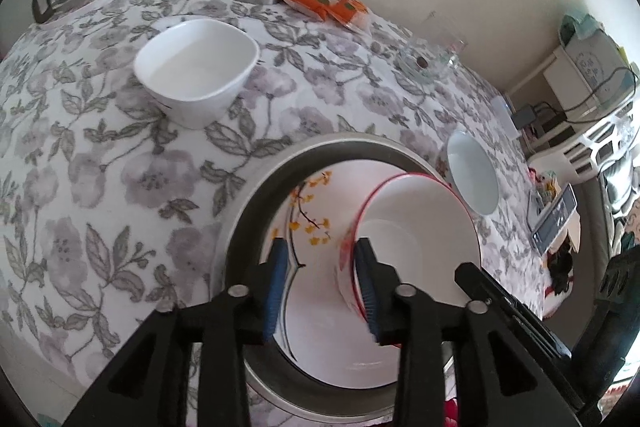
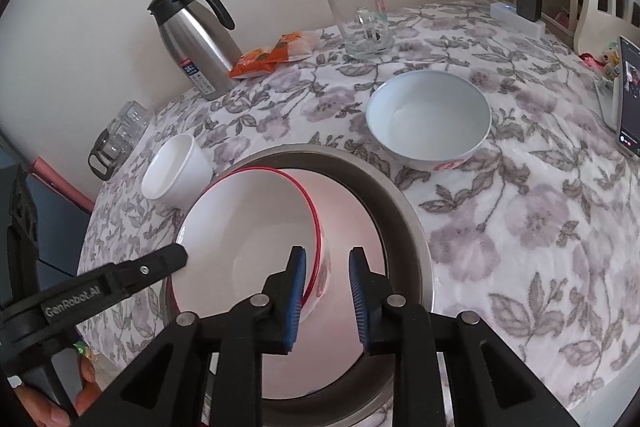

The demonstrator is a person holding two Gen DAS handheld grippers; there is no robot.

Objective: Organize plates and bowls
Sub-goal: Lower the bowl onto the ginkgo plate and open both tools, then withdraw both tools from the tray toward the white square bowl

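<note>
So the red-rimmed white bowl sits inside the big steel basin, on top of a white plate with yellow blossoms, lower centre of both frames. Both claws straddle its wall from opposite sides. The left claw is spread a bit, one blue pad inside the rim on the right, the other hanging clear over the plate, so it isn't pinching anything. Same story for the right claw: partly spread, left pad against the inside of the wall, right pad clear of it.

What matters next, I reckon: the square white bowl is upper left in the left view, nearer the left claw, and the round pale bowl is upper right in the right view, nearer the right one. Both stand well apart from the basin on the flowery tabletop.
</note>
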